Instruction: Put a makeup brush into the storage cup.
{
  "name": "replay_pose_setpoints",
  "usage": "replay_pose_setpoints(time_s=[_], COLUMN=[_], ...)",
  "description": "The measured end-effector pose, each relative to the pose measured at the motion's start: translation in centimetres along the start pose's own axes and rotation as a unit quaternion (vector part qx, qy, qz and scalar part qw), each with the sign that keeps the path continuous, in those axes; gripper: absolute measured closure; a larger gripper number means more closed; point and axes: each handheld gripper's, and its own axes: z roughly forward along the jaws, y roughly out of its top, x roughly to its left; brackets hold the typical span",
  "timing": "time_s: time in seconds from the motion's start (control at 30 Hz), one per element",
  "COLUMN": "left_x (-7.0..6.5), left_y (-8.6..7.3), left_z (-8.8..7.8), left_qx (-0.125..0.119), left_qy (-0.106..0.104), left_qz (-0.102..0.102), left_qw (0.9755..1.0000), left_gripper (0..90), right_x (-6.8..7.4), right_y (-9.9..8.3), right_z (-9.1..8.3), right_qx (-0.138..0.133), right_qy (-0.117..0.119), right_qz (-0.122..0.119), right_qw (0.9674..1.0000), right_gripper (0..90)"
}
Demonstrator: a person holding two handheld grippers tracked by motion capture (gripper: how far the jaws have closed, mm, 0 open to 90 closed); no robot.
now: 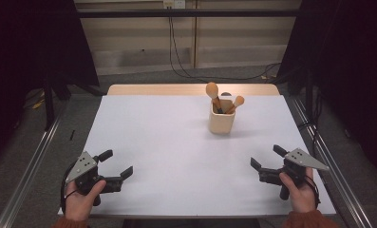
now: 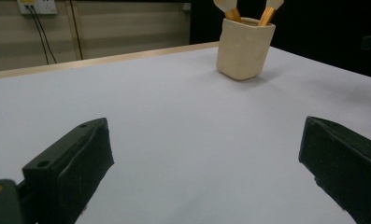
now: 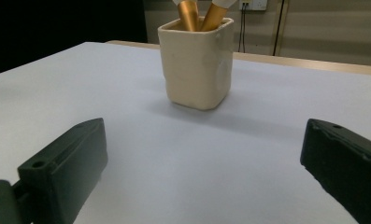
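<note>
Cream holder well beyond both open jaws.

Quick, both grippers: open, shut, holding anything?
Left gripper: open, jaws wide apart, holding nothing.
Right gripper: open, jaws wide apart, holding nothing.

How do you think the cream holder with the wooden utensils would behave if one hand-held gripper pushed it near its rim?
The cream holder is taller than wide, so a high push might tip it rather than slide it. The wooden utensils stick out well above the rim, probably raising its balance point. Its smooth, rounded walls could slip between jaws.
</note>
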Motion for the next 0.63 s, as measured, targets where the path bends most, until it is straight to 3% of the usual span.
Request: replay_pose_setpoints(time_s=[0.27,0.63], left_x=[0.1,0.2], left_y=[0.0,0.1], left_z=[-0.3,0.0], left_qx=[-0.004,0.000], left_qy=[0.003,-0.002], left_qz=[0.000,-0.001], left_qw=[1.0000,1.0000], left_gripper=[2.6,2.6], right_x=[-0.5,-0.9], right_y=[-0.5,-0.6], right_z=[-1.5,-1.7], right_qx=[-0.003,-0.009], right_qy=[-0.005,-0.008], right_qz=[0.005,0.006], right_qw=[1.0000,0.9999], right_gripper=[0.3,0.3])
